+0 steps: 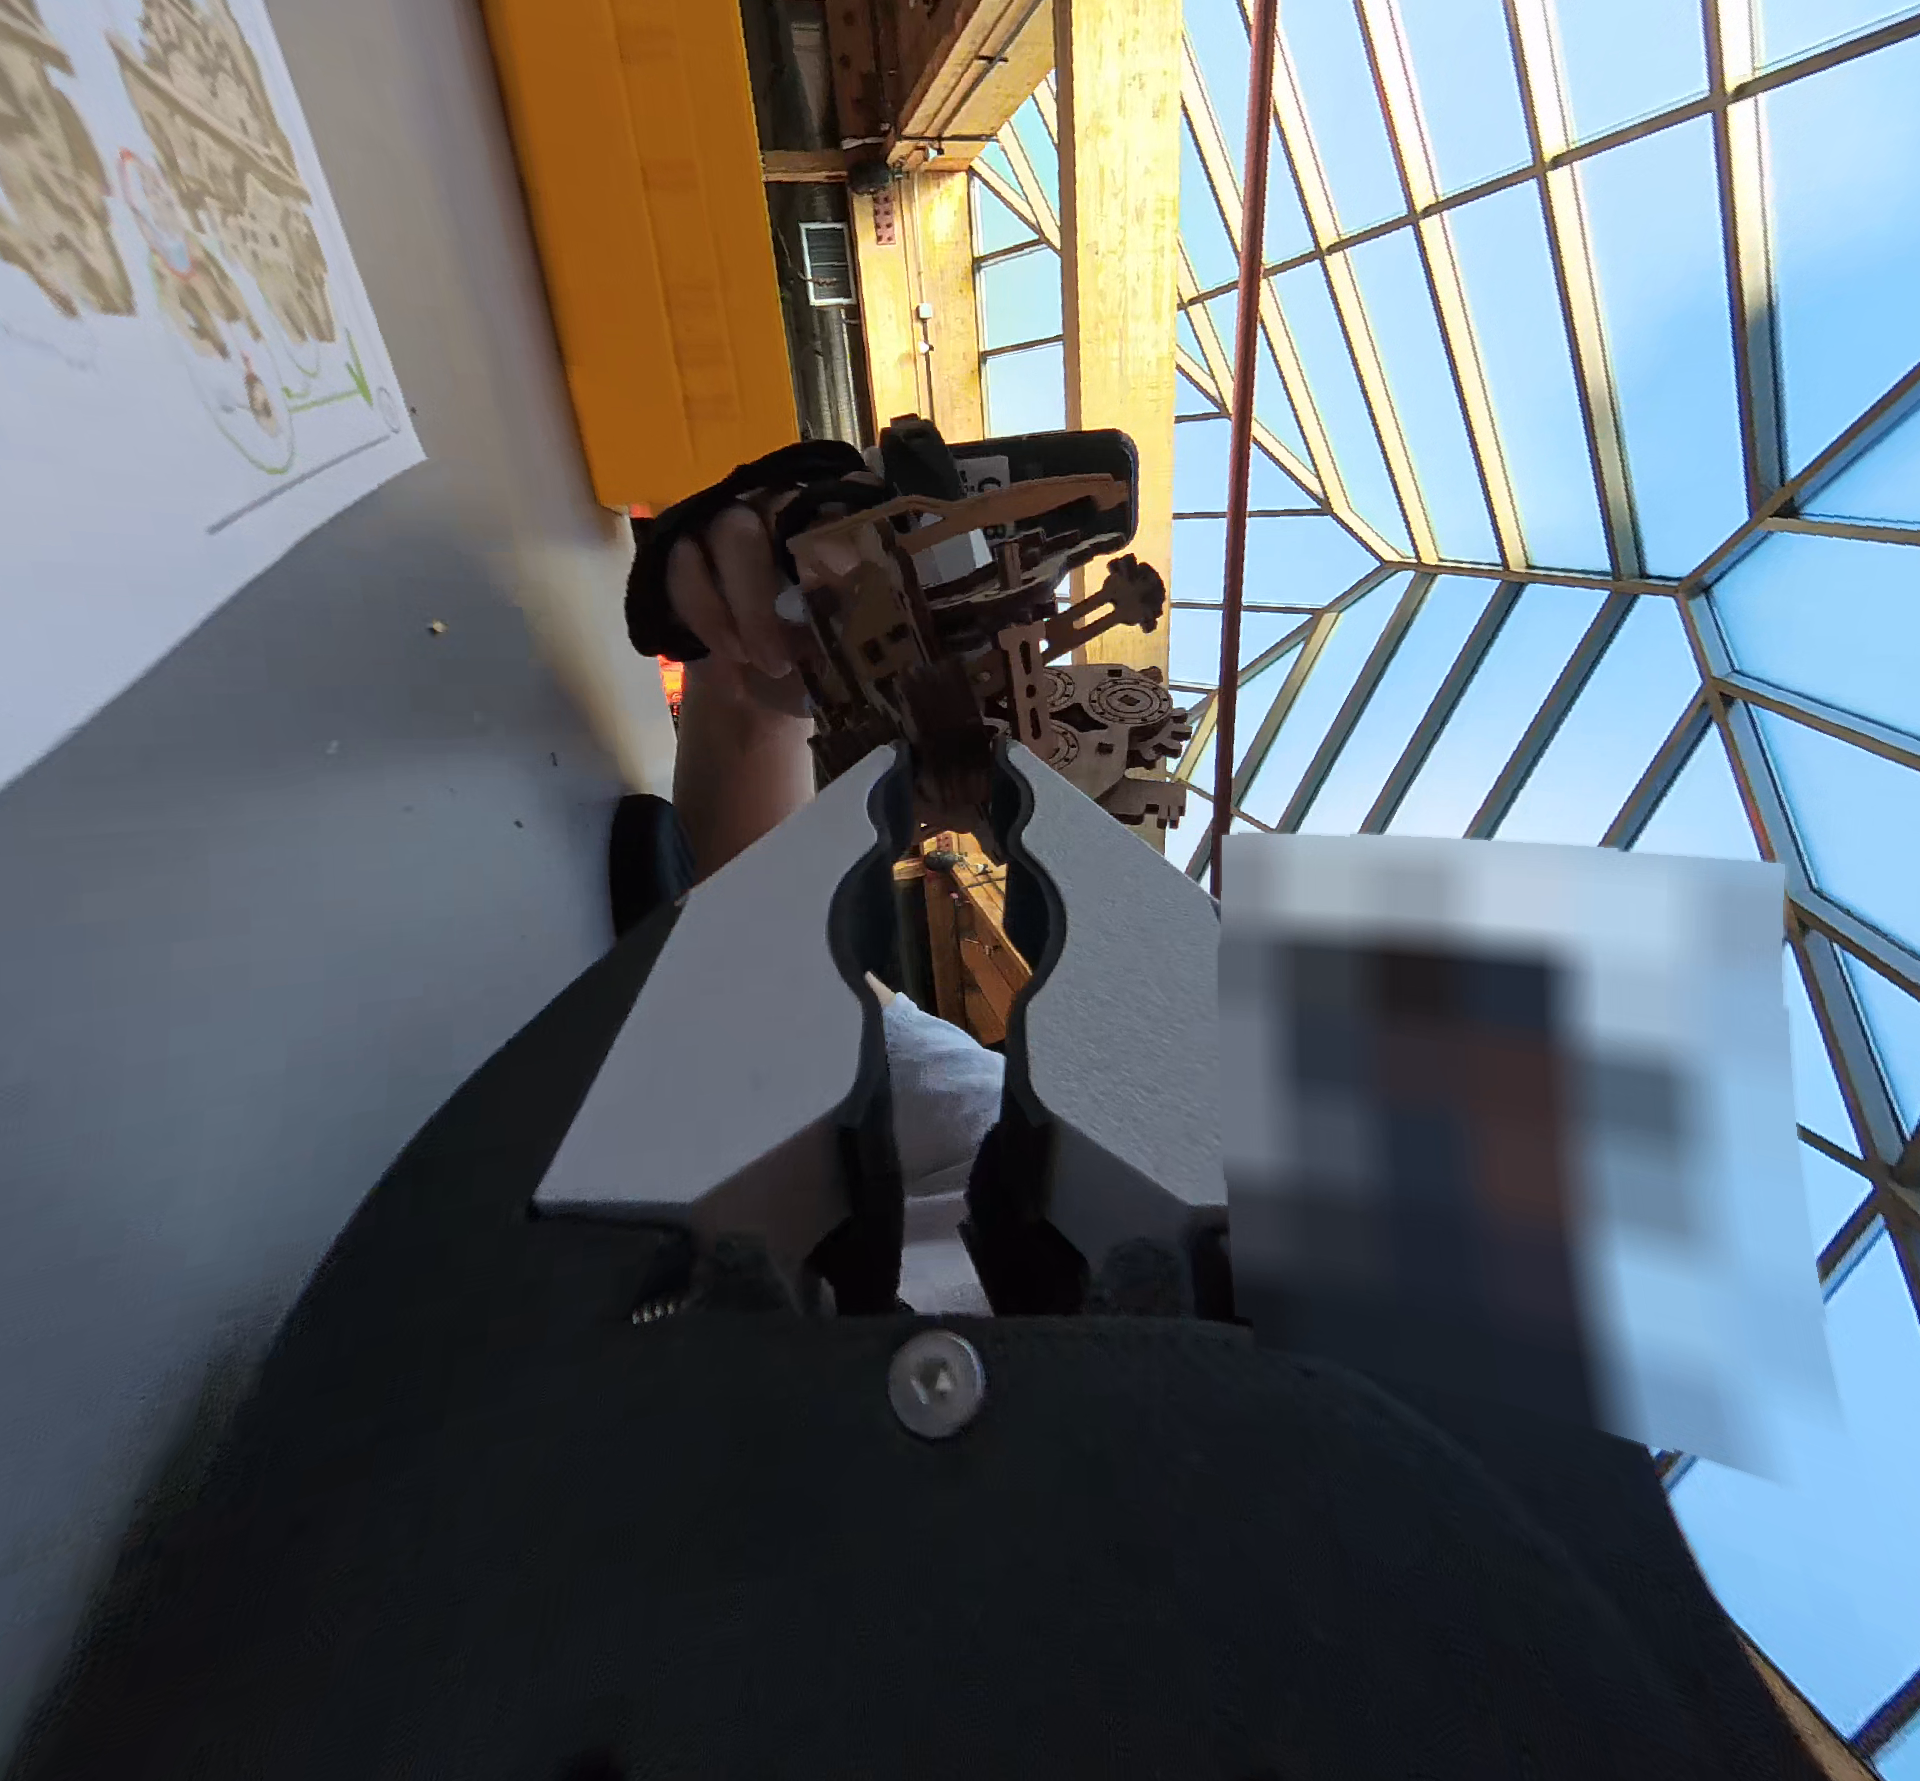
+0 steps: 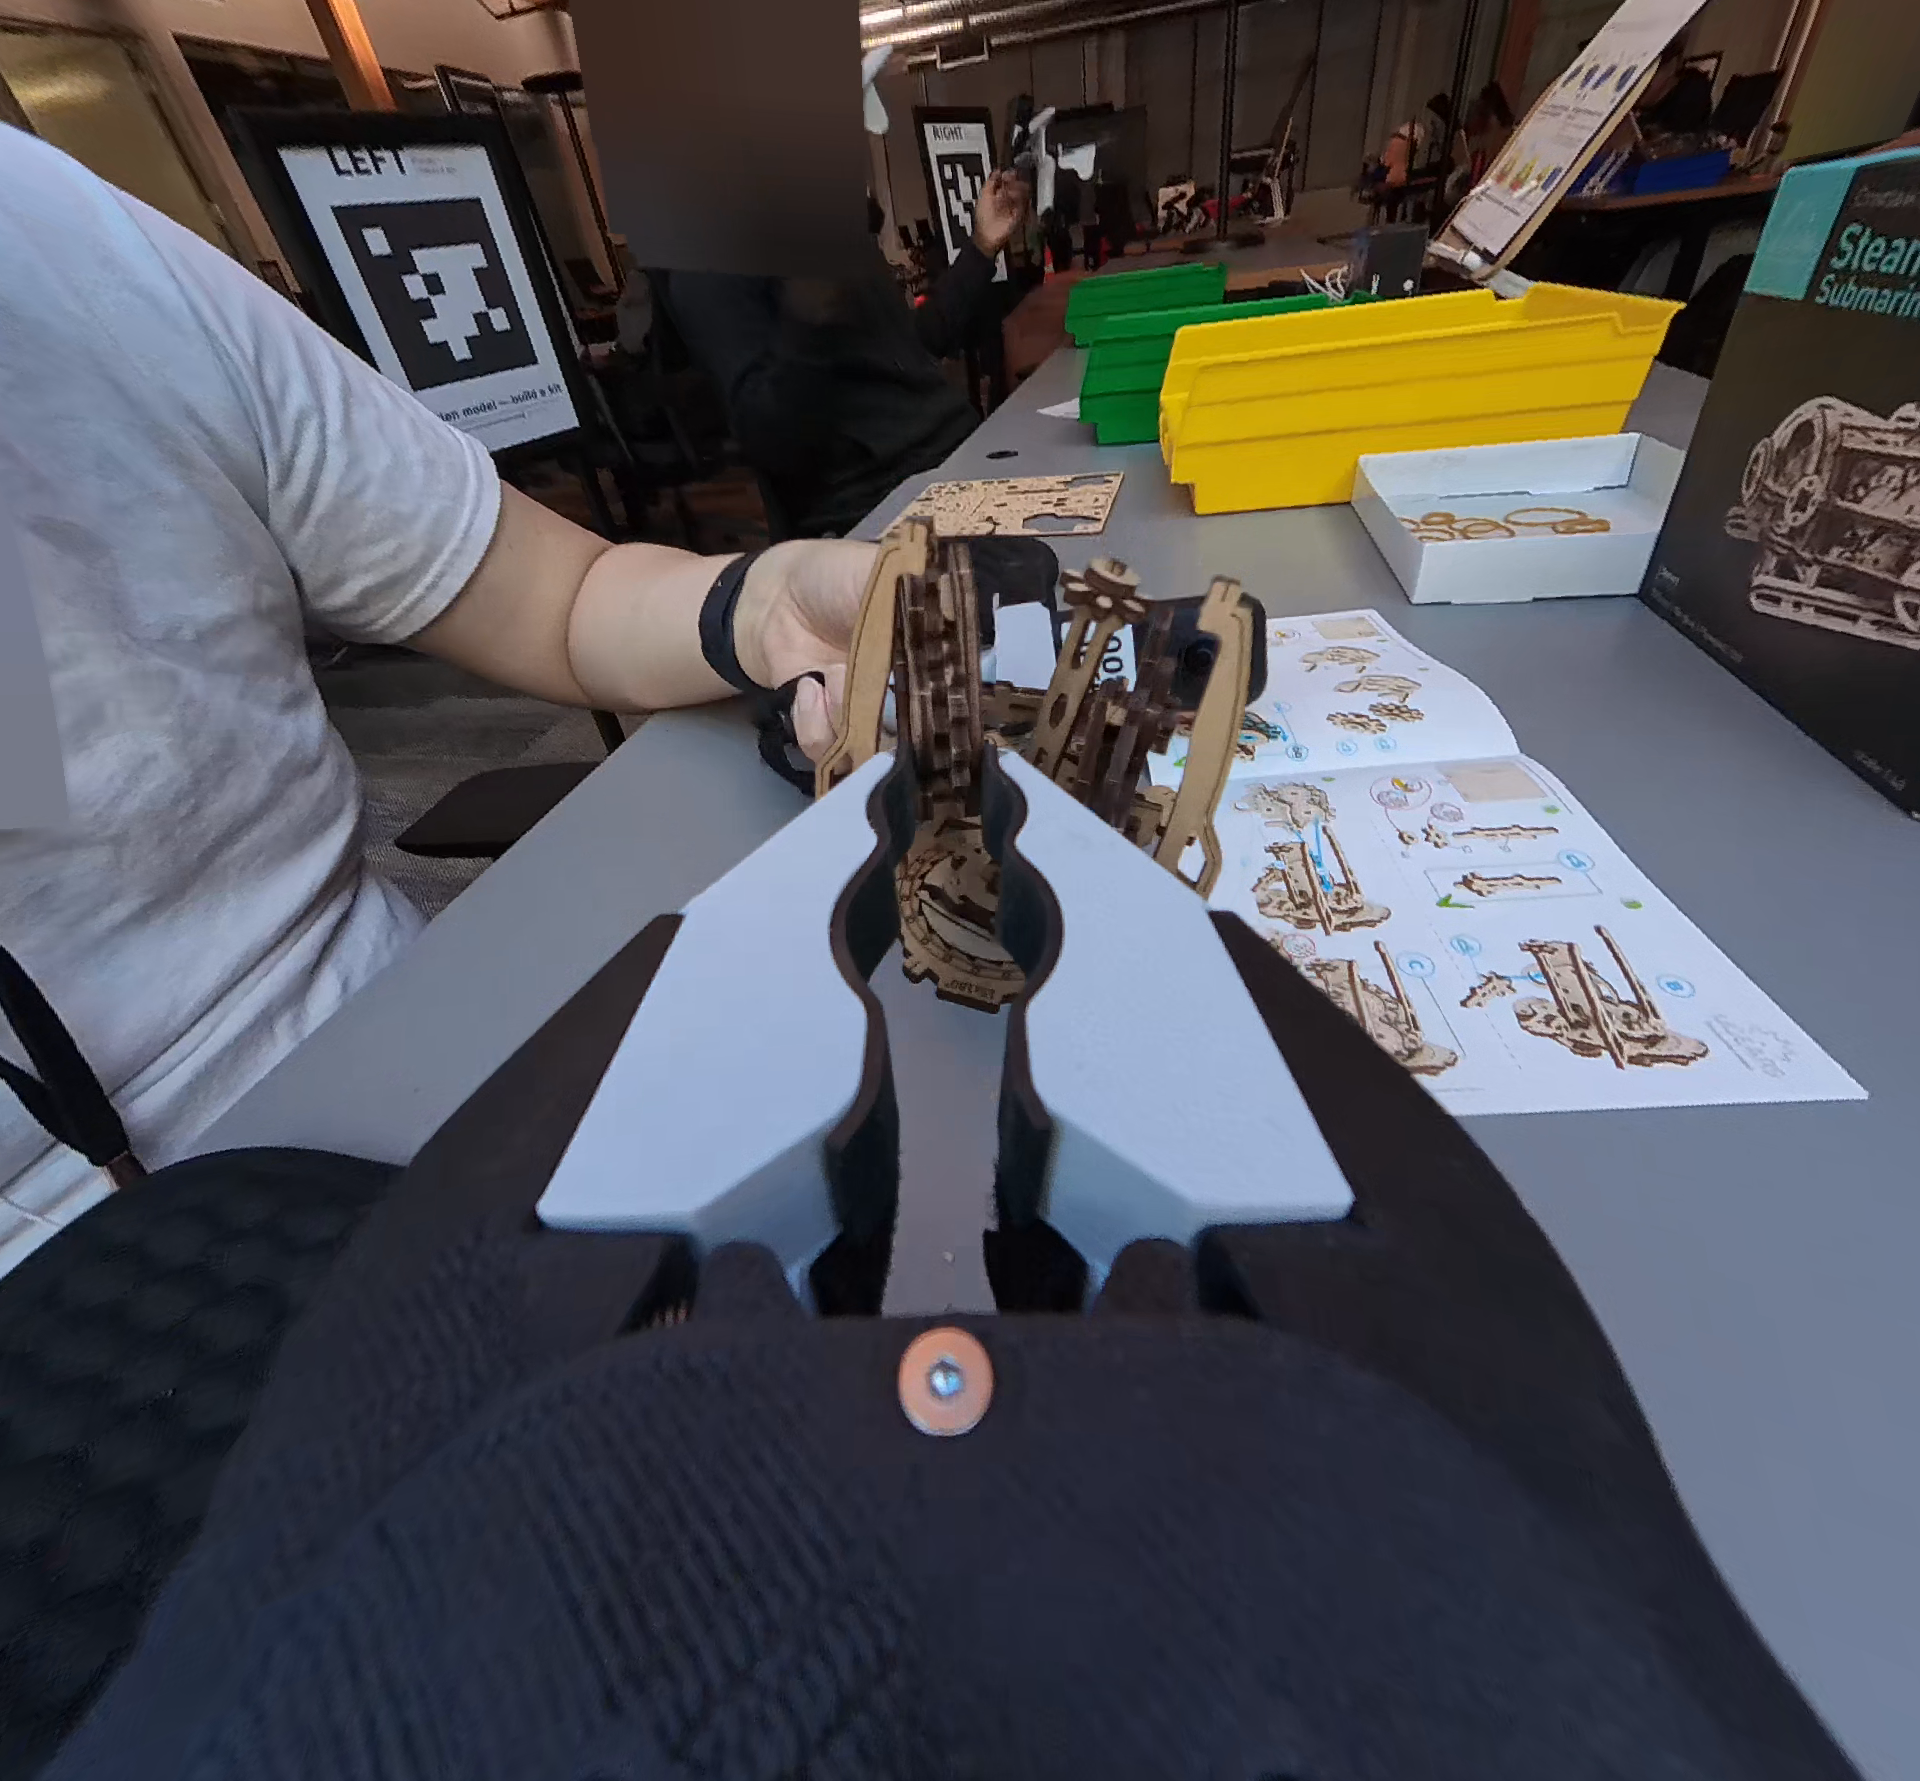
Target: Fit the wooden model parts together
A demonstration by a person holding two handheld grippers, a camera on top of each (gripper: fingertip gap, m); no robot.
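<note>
The wooden model (image 2: 1091, 692) is a part-built frame of light and dark laser-cut pieces with gears, held just above the grey table (image 2: 623, 900). My right gripper (image 2: 940, 775) is shut on the gear stack (image 2: 940, 651) at the model's near end. My left gripper (image 1: 951, 765) is shut on a dark toothed part of the same model (image 1: 935, 619), which it sees from the other side. A hand (image 2: 810, 619) with a black strap holds the left gripper behind the model. The opposite hand (image 1: 727, 588) shows in the left wrist view.
An open instruction sheet (image 2: 1507, 900) lies right of the model. Behind it are a white tray of rubber bands (image 2: 1507, 526), yellow bins (image 2: 1403, 381), green bins (image 2: 1143, 329), a punched wooden sheet (image 2: 1029, 500) and the kit box (image 2: 1818, 484). A person's torso is at the left. Tip to tip, the grippers are about 4 cm apart.
</note>
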